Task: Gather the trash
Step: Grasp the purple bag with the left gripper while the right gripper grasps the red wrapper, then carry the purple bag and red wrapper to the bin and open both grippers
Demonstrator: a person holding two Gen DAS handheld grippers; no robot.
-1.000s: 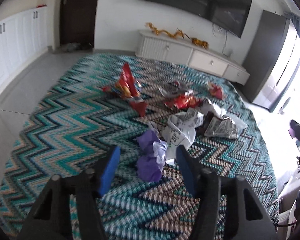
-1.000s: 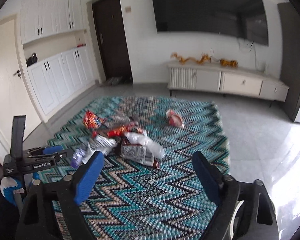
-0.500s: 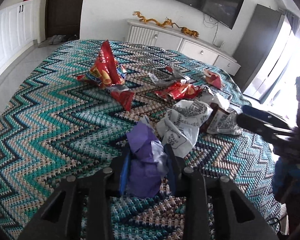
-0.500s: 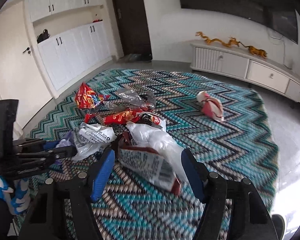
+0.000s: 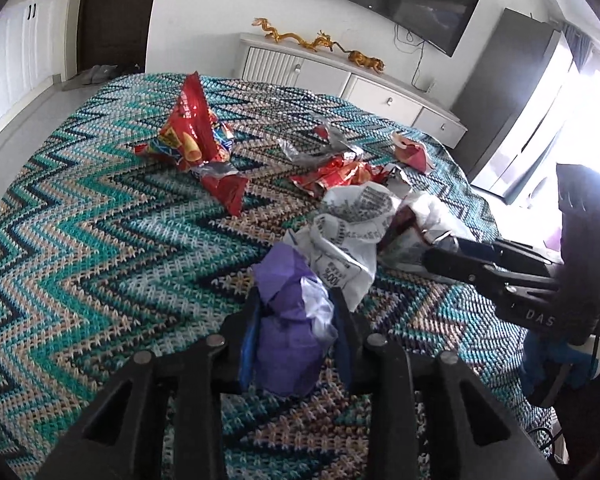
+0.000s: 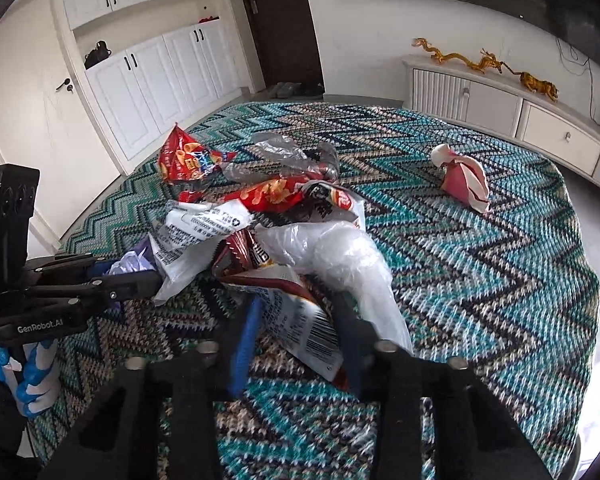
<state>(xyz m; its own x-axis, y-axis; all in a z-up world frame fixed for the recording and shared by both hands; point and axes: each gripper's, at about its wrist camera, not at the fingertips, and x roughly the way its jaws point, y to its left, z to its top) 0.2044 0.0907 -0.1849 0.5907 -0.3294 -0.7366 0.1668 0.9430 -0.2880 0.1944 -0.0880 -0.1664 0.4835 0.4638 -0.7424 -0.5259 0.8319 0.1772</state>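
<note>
The left claw [image 5: 295, 340] grips an upright purple wrapper [image 5: 289, 320] — the right claw's [image 6: 295, 344] jaws are closing around a brown packet [image 6: 295, 312], lengthwise between them.

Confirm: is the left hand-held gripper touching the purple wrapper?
Touching. The left wrist view shows the left hand-held gripper with both blue pads pressed against the purple wrapper.

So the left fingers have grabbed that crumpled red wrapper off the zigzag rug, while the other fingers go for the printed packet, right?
Not quite: the colour is wrong. The left wrist view shows the left gripper shut on a crumpled purple wrapper, not a red one; the red snack bags lie farther off on the zigzag rug. The rest holds: the right gripper is closing around the printed packet.
</note>
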